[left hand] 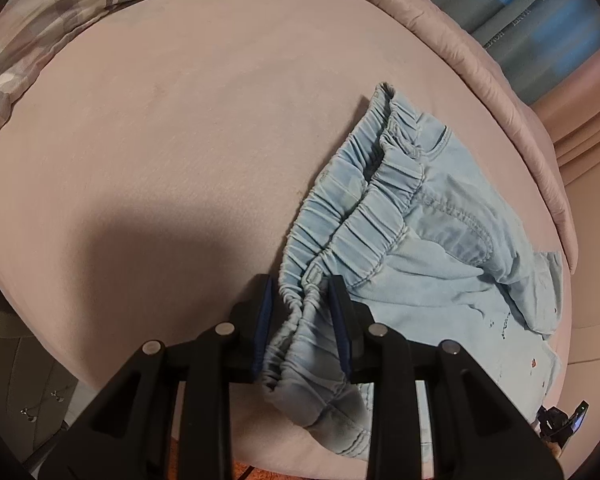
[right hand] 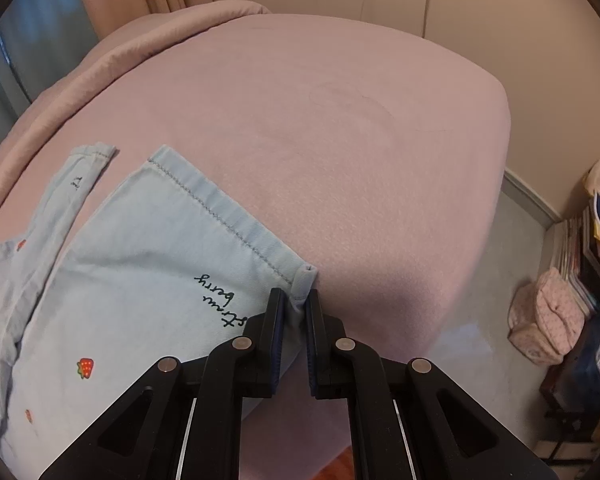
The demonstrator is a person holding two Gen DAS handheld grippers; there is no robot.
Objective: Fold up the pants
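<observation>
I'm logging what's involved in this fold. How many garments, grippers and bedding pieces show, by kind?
Light blue pants: 1, waistband in the left gripper, a leg hem corner in the right gripper
Grippers: 2
Pink bed cover: 1
Plaid bedding: 1
Total: 5

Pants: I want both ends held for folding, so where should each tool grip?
Grip the pants at the gathered waistband corner with the left tool, and at the leg hem corner with the right tool, both from the bed's near edge.
</observation>
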